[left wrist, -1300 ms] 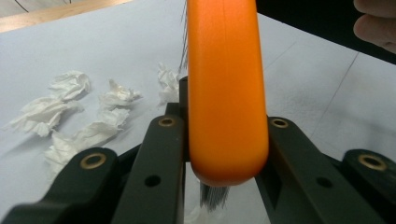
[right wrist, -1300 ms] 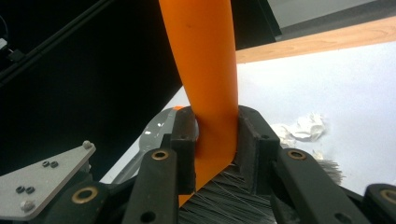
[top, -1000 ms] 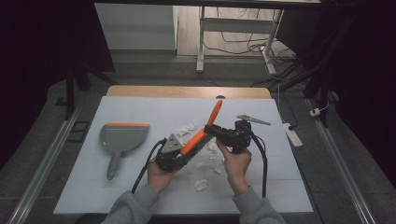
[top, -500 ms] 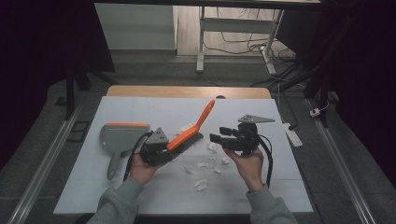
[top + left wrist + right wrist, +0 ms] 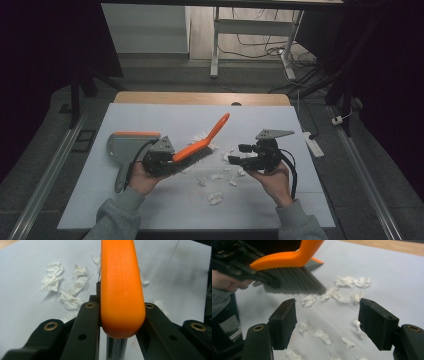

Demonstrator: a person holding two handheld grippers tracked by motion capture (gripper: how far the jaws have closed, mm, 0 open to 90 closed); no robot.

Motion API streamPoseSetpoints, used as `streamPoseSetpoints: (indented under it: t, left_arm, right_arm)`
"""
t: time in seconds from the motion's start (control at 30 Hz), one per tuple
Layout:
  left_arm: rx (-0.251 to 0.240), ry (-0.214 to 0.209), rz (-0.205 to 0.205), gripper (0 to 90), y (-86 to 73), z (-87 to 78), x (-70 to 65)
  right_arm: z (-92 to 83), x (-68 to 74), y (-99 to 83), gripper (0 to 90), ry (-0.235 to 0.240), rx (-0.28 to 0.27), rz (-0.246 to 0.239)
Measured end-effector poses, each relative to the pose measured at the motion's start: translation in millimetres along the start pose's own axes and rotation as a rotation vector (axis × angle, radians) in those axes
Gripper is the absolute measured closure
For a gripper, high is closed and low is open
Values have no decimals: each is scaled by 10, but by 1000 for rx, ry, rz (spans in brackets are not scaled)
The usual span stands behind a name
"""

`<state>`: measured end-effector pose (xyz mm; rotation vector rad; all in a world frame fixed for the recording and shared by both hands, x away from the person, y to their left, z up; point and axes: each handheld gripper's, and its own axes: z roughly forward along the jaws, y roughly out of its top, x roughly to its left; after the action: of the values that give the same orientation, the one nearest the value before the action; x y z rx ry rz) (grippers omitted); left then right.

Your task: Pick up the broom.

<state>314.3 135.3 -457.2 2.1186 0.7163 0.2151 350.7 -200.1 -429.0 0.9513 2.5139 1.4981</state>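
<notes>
The left gripper (image 5: 167,159) clamps the orange brush (image 5: 202,143) at its head end, bristles down over the paper scraps (image 5: 216,177) on the tabletop (image 5: 300,200), ready to sweep them toward the dustpan (image 5: 124,146) beside it. The right gripper (image 5: 240,154), jaws just opening and empty, hangs just above the scraps.

The brush (image 5: 121,287) is cut off by the top edge in the left gripper view, and its bristles are largely hidden between the jaws. The dustpan (image 5: 127,146) is partly covered by the left gripper (image 5: 159,159) in the high view.
</notes>
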Motion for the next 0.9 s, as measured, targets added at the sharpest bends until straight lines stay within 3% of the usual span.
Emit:
streamPoseSetpoints:
  t: [0.07, 0.27, 0.4, 0.47, 0.63, 0.9]
  left_arm:
    - [7, -8, -1, 784, 16, 9, 10]
    - [84, -14, 52, 783, 153, 8, -2]
    - [114, -39, 57, 783, 215, 27, -7]
    - [151, -39, 83, 783, 236, 49, 0]
    - [201, -59, 101, 783, 288, 118, 16]
    - [298, -126, 155, 783, 406, 235, -6]
  right_arm:
    - [-19, 19, -9, 294, 5, 4, -15]
    - [-106, 94, -3, 293, 12, 17, -86]
    - [-150, 183, 32, 289, 11, 29, -137]
    - [-154, 199, 39, 289, 15, 29, -145]
    - [-140, 239, 62, 279, 25, 53, -166]
    - [-74, 287, 90, 275, 6, 89, -234]
